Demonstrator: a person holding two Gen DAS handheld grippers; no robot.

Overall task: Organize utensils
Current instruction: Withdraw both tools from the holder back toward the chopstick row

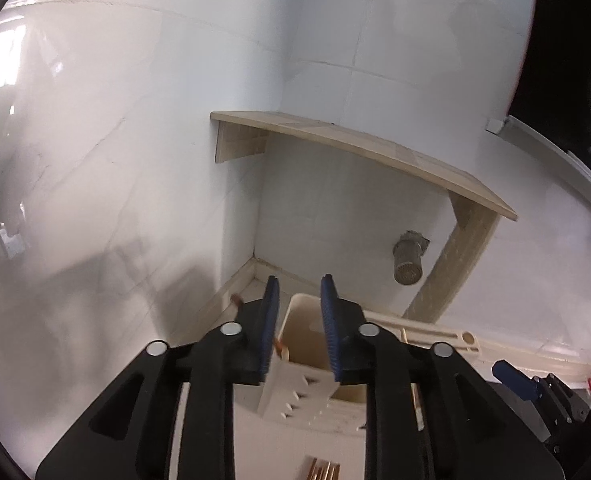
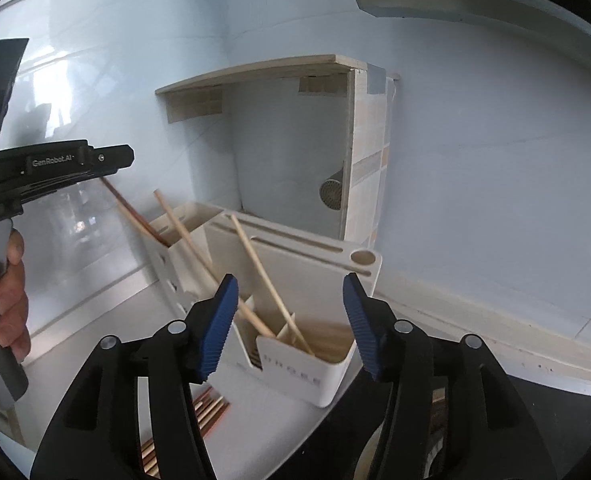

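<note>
Clearly the chopsticks [image 2: 183, 428] lying loose just before the white holder [image 2: 315, 368] are light, stiff, slippery sticks; pinch them mid-length. Right gripper [image 2: 291, 324] gapes wide and empty, left gripper [image 1: 300, 328] narrowly parted, empty.

One brand name legible, one embossed mark unreadable

In the right wrist view, "GenRobot.AI" stands in pale letters on the black body of the left tool [image 2: 67, 159], at nine o'clock; raised lettering on the front of the white utensil holder [image 2: 295, 374], at six o'clock, is too faint to read.
</note>
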